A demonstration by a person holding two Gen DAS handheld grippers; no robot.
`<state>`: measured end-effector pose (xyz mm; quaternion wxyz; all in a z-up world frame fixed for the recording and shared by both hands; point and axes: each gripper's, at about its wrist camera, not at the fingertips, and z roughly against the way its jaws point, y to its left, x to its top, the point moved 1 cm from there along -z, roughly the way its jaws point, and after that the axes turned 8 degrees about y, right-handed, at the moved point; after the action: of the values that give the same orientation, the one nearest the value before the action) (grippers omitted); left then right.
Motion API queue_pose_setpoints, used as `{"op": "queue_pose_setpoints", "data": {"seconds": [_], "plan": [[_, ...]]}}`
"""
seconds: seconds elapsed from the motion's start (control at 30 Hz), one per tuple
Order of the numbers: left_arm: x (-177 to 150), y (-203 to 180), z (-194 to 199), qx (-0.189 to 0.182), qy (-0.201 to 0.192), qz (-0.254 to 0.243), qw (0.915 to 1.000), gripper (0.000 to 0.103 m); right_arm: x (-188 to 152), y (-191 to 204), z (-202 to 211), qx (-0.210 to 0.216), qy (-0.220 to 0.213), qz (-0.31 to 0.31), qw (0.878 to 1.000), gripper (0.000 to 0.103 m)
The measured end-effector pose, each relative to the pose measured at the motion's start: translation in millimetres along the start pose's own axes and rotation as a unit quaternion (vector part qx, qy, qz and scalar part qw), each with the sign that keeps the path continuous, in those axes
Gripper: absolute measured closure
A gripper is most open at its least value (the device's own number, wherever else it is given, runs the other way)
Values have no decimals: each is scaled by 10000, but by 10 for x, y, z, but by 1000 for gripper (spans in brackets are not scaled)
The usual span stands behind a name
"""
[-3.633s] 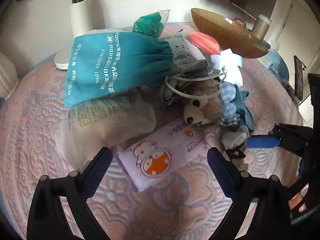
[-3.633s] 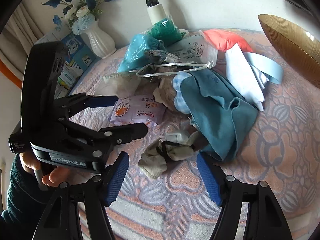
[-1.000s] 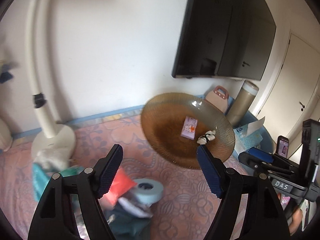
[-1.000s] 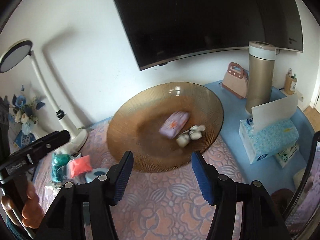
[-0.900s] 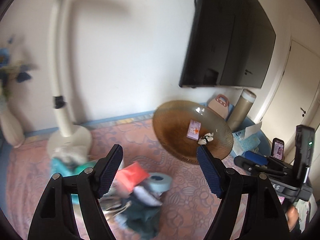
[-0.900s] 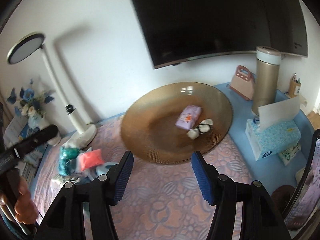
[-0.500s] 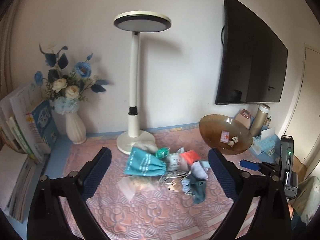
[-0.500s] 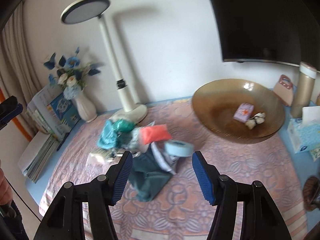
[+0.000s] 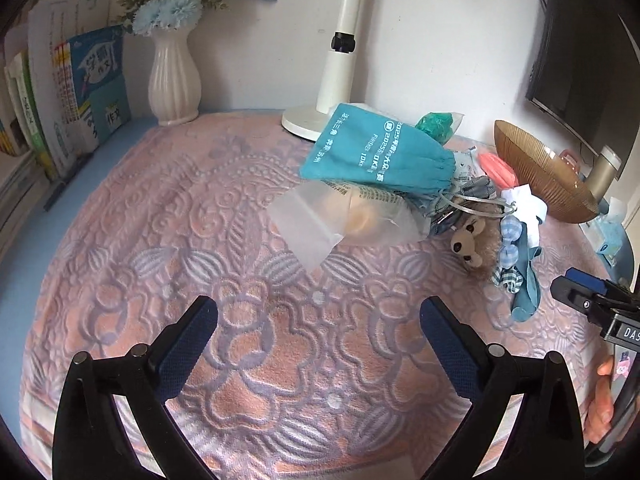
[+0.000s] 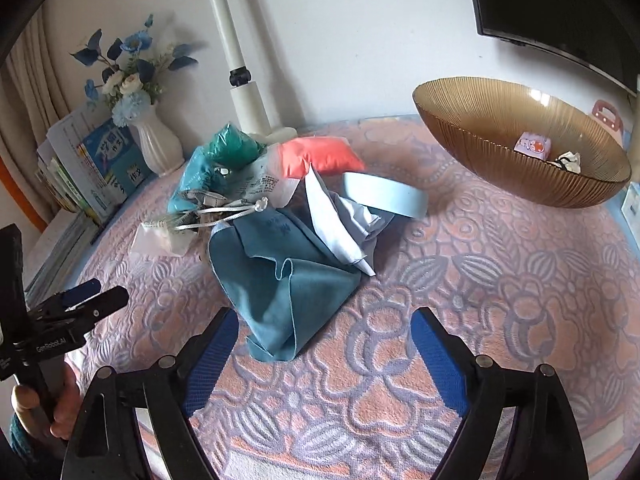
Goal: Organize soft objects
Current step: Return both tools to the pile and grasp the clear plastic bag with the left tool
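A pile of soft things lies on the pink patterned mat (image 9: 168, 240): a teal drawstring bag (image 9: 376, 156), a frosted plastic packet (image 9: 340, 220), a small plush bear (image 9: 472, 236), a teal cloth (image 10: 280, 280), a red pouch (image 10: 320, 156) and a pale blue band (image 10: 384, 196). The amber bowl (image 10: 500, 148) holds a purple tissue pack (image 10: 534, 145) and a bundled sock (image 10: 568, 160). My left gripper (image 9: 316, 336) is open and empty, short of the packet. My right gripper (image 10: 324, 344) is open and empty, just before the teal cloth.
A white lamp base (image 9: 304, 120), a white vase with blue flowers (image 9: 174, 80) and upright books (image 9: 72, 92) stand at the back left. A wall screen (image 10: 560, 8) hangs above the bowl. A metal flask (image 9: 604, 172) and tissue box (image 9: 610, 236) stand beyond the bowl.
Both grippers have come down from high above the table to just over the mat near the pile. The tissue pack and sock lie in the bowl.
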<state>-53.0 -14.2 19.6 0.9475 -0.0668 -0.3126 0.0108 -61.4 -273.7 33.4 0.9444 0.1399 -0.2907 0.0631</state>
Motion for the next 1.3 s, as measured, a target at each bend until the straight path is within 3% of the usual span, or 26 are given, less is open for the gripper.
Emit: {"op": "queue_pose_setpoints", "data": {"seconds": [0.37, 0.5, 0.7, 0.77, 0.93, 1.03, 1.17, 1.23, 1.3], "plan": [[-65, -29, 59, -1, -16, -79, 10000, 2, 1, 102, -35, -238, -14, 198, 9995, 16], [7, 59, 148, -369, 169, 89, 9991, 2, 20, 73, -31, -239, -4, 107, 9997, 16], [396, 206, 327, -897, 183, 498, 9946, 2, 148, 96, -118, 198, 534, -132, 9983, 16], [533, 194, 222, -990, 280, 531, 9933, 2, 226, 183, -144, 146, 559, -28, 9983, 16], [702, 158, -232, -554, 427, 564, 9960, 2, 264, 292, -326, -149, 588, 220, 9979, 16], [737, 146, -458, -632, 626, 614, 9941, 4, 209, 238, -437, -118, 697, 82, 9975, 19], [715, 87, -607, -839, 816, 576, 9915, 20, 242, 202, -448, -27, 654, 13, 9979, 22], [708, 66, -602, -817, 748, 527, 9924, 26, 242, 226, -473, -123, 695, 59, 9975, 34], [696, 33, -585, -1059, 769, 448, 9904, 48, 235, 263, -466, -167, 672, 155, 9975, 39]]}}
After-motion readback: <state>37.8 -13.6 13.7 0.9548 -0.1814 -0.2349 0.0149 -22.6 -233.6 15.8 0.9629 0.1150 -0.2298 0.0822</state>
